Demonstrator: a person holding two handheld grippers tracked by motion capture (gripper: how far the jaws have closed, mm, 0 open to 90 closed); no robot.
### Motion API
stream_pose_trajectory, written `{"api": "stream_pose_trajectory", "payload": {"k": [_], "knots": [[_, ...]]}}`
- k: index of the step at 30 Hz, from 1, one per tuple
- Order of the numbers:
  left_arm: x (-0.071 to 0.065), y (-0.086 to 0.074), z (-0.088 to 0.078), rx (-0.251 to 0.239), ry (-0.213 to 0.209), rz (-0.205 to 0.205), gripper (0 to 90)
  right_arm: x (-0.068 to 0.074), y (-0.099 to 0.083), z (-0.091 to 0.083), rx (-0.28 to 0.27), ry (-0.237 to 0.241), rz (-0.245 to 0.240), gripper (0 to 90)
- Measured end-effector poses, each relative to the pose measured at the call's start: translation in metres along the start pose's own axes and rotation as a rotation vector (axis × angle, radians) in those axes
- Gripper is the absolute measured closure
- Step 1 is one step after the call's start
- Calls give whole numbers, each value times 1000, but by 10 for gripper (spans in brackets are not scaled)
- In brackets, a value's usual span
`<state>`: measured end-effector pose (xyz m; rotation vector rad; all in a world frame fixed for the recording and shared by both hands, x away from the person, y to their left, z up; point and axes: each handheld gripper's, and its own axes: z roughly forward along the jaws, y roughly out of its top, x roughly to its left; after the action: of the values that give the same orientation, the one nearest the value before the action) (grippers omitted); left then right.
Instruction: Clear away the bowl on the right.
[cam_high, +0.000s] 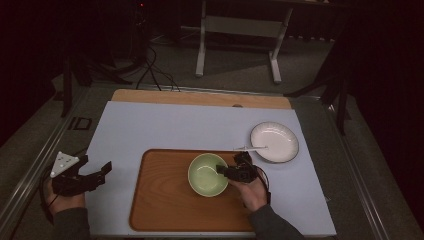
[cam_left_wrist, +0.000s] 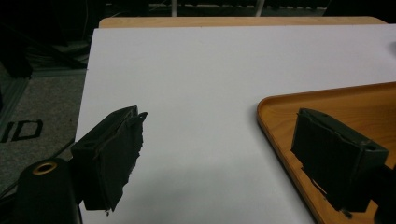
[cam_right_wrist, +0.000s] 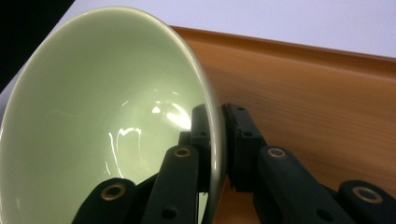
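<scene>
Clamped between the jaws of the right gripper (cam_right_wrist: 219, 154) is the rim of the green bowl (cam_right_wrist: 107, 121), which is tilted above the wooden tray (cam_high: 160, 200). Beyond, a white plate (cam_high: 275, 141) is seen. Wide open and holding nothing, the left gripper (cam_high: 95, 172) is kept at the mat's (cam_high: 170, 125) edge.

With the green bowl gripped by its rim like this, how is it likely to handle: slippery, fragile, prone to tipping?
The green bowl looks glazed and glossy, so it is probably slippery under the right gripper, whose jaws pinch only its thin rim. It looks rigid, probably ceramic, so likely breakable if dropped on the wooden tray. Held at one edge, it may swing or tilt.
</scene>
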<state>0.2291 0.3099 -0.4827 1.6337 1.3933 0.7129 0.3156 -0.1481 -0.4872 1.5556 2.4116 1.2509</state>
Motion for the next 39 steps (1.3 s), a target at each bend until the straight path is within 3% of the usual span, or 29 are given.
{"api": "stream_pose_trajectory", "payload": {"k": [29,39], "knots": [[1,-1,-2,-6,5,-6,162,12,-13,25,77,-7,-41,825],[1,-1,-3,-9,6,-6,162,11,-15,26,107,6,-36,829]]}}
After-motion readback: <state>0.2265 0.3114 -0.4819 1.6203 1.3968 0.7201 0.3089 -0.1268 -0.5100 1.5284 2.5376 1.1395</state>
